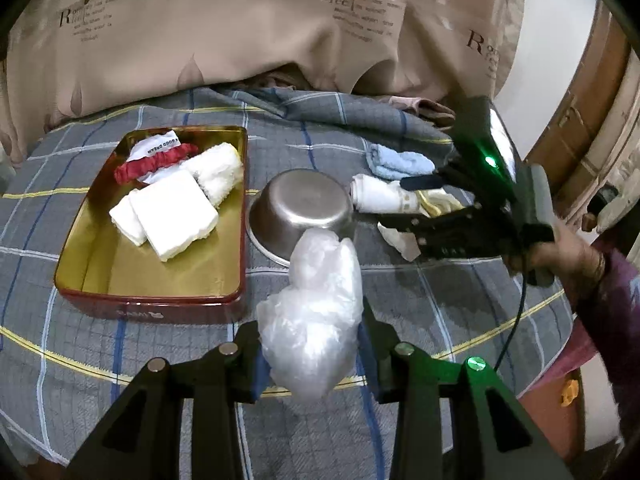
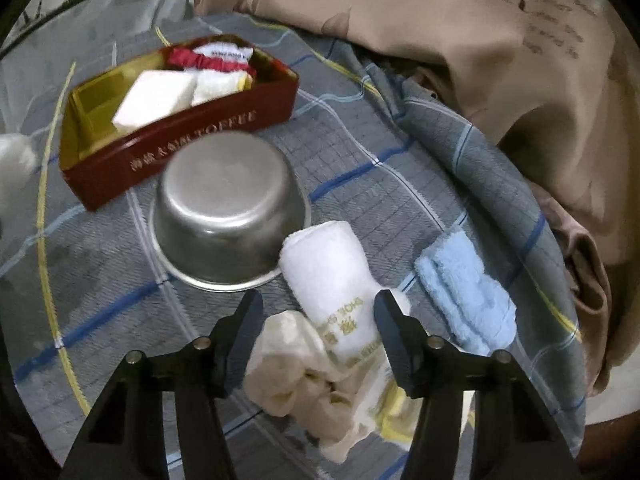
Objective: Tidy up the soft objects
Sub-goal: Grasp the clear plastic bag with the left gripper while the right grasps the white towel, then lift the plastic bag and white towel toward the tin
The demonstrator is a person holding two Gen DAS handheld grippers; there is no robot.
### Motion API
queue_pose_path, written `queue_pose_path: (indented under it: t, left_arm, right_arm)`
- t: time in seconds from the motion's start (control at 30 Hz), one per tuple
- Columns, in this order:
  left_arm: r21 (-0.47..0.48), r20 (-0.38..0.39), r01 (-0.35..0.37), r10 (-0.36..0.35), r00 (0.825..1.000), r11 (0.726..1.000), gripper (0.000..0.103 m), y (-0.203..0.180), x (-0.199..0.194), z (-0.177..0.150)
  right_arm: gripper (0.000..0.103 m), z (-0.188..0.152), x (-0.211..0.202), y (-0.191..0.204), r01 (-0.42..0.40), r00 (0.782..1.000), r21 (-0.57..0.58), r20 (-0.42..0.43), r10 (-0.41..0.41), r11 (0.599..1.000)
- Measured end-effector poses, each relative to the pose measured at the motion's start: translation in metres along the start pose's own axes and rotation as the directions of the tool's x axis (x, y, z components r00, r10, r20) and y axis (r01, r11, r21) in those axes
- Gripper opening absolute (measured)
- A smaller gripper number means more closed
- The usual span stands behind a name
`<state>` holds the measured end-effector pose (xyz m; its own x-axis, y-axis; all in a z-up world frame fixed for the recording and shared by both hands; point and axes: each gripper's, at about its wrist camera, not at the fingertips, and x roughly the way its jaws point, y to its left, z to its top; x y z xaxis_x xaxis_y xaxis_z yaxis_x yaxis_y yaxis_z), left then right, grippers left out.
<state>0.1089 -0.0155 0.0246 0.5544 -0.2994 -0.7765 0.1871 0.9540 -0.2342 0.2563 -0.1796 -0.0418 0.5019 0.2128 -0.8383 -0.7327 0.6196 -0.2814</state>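
Left gripper (image 1: 310, 354): jaws clamped on a crumpled translucent plastic bag (image 1: 310, 308), which bulges up and forward from between the two pads.
Right gripper (image 2: 318, 340): jaws apart, straddling the printed end of a rolled white towel with gold lettering (image 2: 332, 280); whether the pads touch it cannot be told. No earlier frame, so only the stance is given.
Cream crumpled cloth (image 2: 296, 384): lies between and below the right jaws, touching the rolled towel.
Folded light-blue terry cloth (image 2: 466, 294): just outside the right jaw, on the grey plaid bedcover (image 2: 360, 152).
Upturned stainless-steel bowl (image 2: 228, 216): ahead of the right jaws, beside the towel's far end; directly beyond the bag in the left wrist view.
Red rectangular tin with gold interior (image 1: 152, 300): ahead and to the left of the left jaws, holding a folded white pad (image 1: 172, 214), a rolled white towel (image 1: 218, 172) and a red scrunchie (image 1: 154, 164).
Hand (image 1: 560, 248): grips the right gripper's handle, to the right of the left jaws.
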Motion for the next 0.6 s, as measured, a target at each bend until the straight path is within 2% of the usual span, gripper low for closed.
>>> queue_pose_path:
  t: [0.17, 0.23, 0.27, 0.3, 0.37, 0.6]
  left_arm:
    - [0.01, -0.001, 0.016, -0.016, 1.0, 1.0, 0.038, -0.001, 0.0, -0.001]
    - [0.001, 0.003, 0.017, -0.017, 1.0, 1.0, 0.038, 0.001, -0.001, -0.001]
    - [-0.005, 0.004, 0.022, -0.021, 1.0, 1.0, 0.038, 0.002, -0.001, 0.0]
    - [-0.013, 0.001, 0.026, -0.026, 1.0, 1.0, 0.038, 0.004, -0.001, 0.0]
    - [-0.026, 0.001, 0.03, -0.03, 1.0, 0.999, 0.038, 0.007, -0.001, 0.001]
    - [-0.045, 0.0, 0.034, -0.034, 0.999, 0.998, 0.038, 0.012, -0.001, 0.002]
  right_arm:
    - [0.054, 0.01, 0.014, -0.002, 0.005, 0.999, -0.038, -0.053, -0.007, 0.999]
    - [0.049, 0.014, 0.018, -0.003, 0.0, 0.997, -0.046, -0.076, -0.004, 0.999]
    - [0.039, 0.016, 0.021, -0.004, -0.002, 0.996, -0.047, -0.09, -0.002, 0.999]
    - [0.036, 0.018, 0.022, -0.006, -0.016, 0.995, -0.043, -0.102, 0.012, 0.999]
    - [0.029, 0.021, 0.021, -0.007, -0.031, 0.995, -0.031, -0.095, 0.028, 0.999]
    - [0.024, 0.019, 0.014, -0.009, -0.042, 0.998, 0.033, -0.054, 0.043, 0.999]
